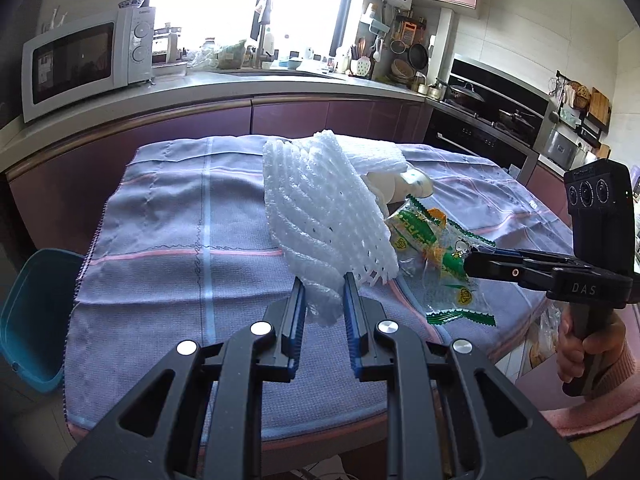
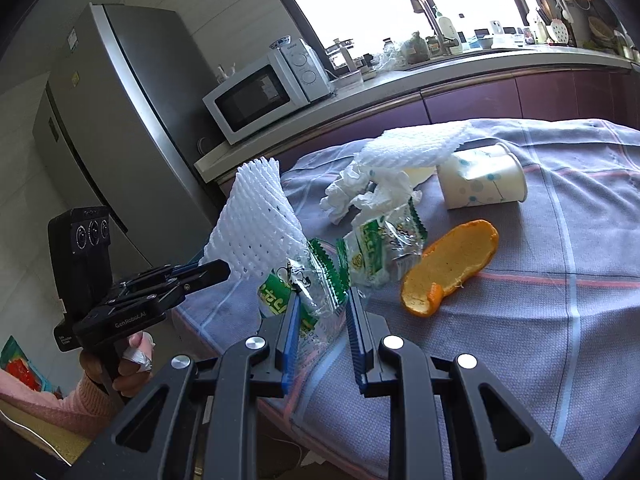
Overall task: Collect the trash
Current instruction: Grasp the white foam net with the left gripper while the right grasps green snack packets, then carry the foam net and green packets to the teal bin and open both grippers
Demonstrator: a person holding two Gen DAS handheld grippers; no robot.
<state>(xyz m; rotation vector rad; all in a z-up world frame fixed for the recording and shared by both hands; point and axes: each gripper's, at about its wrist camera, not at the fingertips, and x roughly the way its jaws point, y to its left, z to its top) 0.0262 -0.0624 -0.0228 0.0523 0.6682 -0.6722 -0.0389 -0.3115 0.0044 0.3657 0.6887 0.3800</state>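
Both claws are in on the trash pile at once here. The left claw (image 1: 323, 280) has its blue pads set narrowly around the bottom edge of the white foam net (image 1: 320, 216), low centre of the left wrist view. The foam sits right between the pads and the net stands up off the cloth, so it looks gripped, or very nearly. The right wrist view shows that same net (image 2: 256, 224) lifted at centre left with the left claw clamped at its base.

The right claw (image 2: 323, 300) is about half open, with the clear green snack wrapper (image 2: 304, 284) bunched between its pads. I can't tell whether the pads are actually squeezing it yet, since there's a visible gap on the right side.

Still lying on the cloth-covered tabletop (image 2: 560, 320): a second green wrapper (image 2: 380, 252), an orange peel (image 2: 452, 268) at centre right, a crumpled tissue (image 2: 360, 192), another foam net (image 2: 416, 144) and a tipped-over paper cup (image 2: 480, 184) at upper centre. A blue bin (image 1: 36, 320) sits off the tabletop's edge at the far left of the left wrist view.

So I'd call this the pick-up step, early on. Next the right claw needs to close fully on the wrapper (thin crinkly film, easy to slip), then both loads go over to that bin, which is probably where the trash belongs
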